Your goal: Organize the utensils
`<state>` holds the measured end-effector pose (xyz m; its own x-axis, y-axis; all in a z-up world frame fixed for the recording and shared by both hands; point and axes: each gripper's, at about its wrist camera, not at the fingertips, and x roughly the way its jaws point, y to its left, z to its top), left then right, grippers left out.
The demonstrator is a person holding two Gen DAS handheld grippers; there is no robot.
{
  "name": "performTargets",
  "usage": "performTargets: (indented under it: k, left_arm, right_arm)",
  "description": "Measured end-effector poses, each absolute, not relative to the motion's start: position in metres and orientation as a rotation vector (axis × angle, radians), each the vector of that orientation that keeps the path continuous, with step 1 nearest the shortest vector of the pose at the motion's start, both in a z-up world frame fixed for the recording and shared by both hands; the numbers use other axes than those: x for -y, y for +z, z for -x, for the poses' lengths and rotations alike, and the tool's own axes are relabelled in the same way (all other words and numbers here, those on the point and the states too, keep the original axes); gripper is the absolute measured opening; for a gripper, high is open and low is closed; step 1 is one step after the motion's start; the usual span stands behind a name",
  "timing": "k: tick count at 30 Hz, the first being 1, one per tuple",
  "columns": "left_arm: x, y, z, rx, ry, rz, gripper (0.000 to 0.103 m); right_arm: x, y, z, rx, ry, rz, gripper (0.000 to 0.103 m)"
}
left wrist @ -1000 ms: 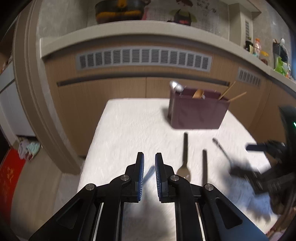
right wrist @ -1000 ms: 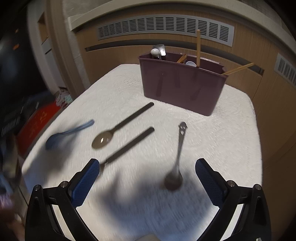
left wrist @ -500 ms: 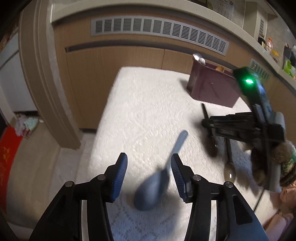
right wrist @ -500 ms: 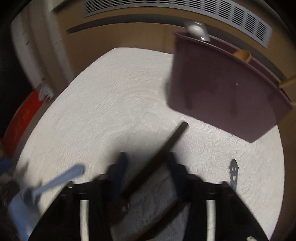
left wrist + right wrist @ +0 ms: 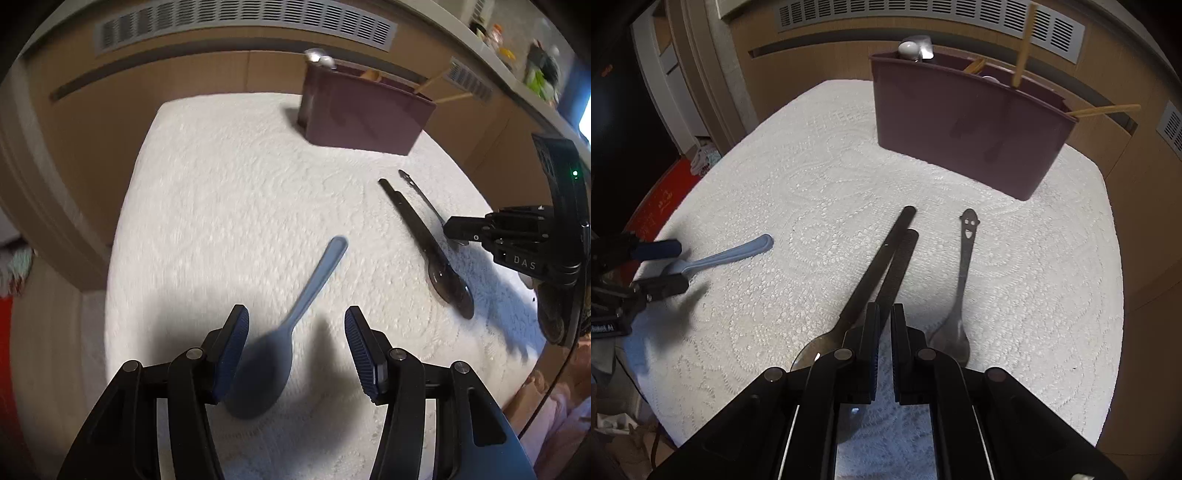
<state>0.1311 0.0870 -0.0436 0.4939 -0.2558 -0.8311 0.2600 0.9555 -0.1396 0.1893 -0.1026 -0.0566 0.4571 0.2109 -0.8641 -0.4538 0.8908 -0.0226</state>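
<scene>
White lace cloth (image 5: 812, 166) over the bench. On it, four loose utensils in front of a maroon caddy (image 5: 960, 122) at the far edge. In the caddy: wooden chopsticks (image 5: 1023, 44) and metal spoon ends at the left end.

Left hand-held gripper (image 5: 295, 317): angled down at the cloth, jaws opening, about half spread. Between them, the bowl end of a blue spoon (image 5: 314, 280), flat on the cloth with handle pointing away toward the caddy. No pad pressing on it.

Right hand-held gripper (image 5: 884, 314): jaws drawn together to a narrow slit. Clamped, as far as the right wrist view shows, on the near end of a black-handled utensil (image 5: 901, 266). Head end hidden under the fingers.

Touching that utensil on its left, a black-handled spoon (image 5: 875, 266), handles side by side. Just to the right and apart, a steel spoon (image 5: 964, 266) with a smiling face cut in its handle tip.
</scene>
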Motion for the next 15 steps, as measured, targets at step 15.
performTargets:
  k: [15]
  left_arm:
    - [-0.01, -0.068, -0.207, -1.226, -0.434, -0.286, 0.017]
  right_arm:
    - [0.137, -0.051, -0.169, -0.972, 0.416, 0.198, 0.008]
